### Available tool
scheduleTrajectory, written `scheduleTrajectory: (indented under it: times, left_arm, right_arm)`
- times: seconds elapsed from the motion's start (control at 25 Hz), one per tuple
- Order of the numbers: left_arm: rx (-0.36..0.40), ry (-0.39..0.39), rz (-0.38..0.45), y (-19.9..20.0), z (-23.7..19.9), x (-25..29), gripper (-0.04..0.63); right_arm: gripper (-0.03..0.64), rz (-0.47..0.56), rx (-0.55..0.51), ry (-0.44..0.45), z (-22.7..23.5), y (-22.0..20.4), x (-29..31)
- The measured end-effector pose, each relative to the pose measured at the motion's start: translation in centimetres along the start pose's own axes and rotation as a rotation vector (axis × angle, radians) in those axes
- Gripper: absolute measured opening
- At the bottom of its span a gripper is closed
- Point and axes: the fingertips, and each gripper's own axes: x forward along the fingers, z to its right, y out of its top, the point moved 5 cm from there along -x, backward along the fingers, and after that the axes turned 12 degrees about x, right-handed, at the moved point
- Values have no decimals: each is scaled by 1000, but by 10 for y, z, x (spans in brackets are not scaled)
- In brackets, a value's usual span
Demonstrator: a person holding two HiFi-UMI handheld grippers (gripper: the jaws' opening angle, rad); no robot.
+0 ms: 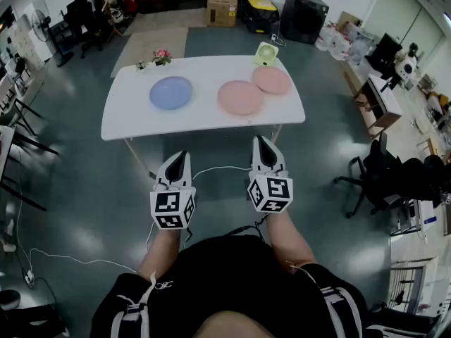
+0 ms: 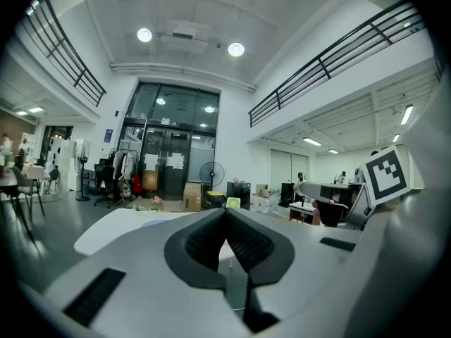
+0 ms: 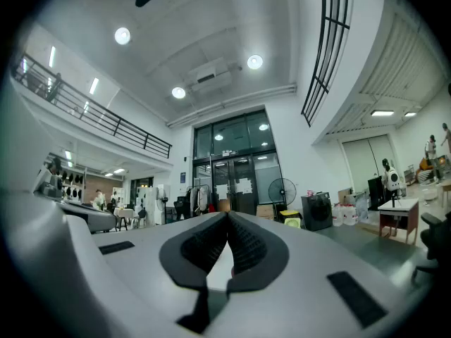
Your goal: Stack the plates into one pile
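Note:
Three plates lie apart on the white table (image 1: 127, 118) in the head view: a blue plate (image 1: 170, 92) at the left, a pink plate (image 1: 240, 97) in the middle and a second pink plate (image 1: 272, 80) just behind and right of it, their rims close. My left gripper (image 1: 179, 156) and right gripper (image 1: 261, 141) hover side by side in front of the table's near edge, well short of the plates. Both are shut with nothing between the jaws (image 2: 226, 213) (image 3: 227, 215). In the left gripper view the table (image 2: 106, 224) shows low ahead.
A small light green fan (image 1: 264, 53) and a pot of pink flowers (image 1: 162, 55) stand at the table's far edge. Beyond are a cardboard box (image 1: 223, 3) and a black case (image 1: 304, 16). Office chairs (image 1: 380, 171) and desks stand at the right; cables run across the floor.

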Motion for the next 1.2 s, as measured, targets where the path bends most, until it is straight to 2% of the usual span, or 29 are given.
scheduleTrajectory:
  times: [0.28,0.8,1.04,1.2]
  left_arm:
    - [1,-6,1,0,-7,-8,14]
    - [-10,13,3,-18,-59,-31,14]
    - [-6,40,10,-32,-87,-15,14]
    - [-3,78,2,-34,-102,24,14]
  right_arm:
    - [17,7,20,6,-14,-2,-3]
    - [17,-19,-2,61,-75,-24,25]
    - [17,-20,-11,103,-89,-39,63]
    - [17,-28,-6,145,-76,-46,113]
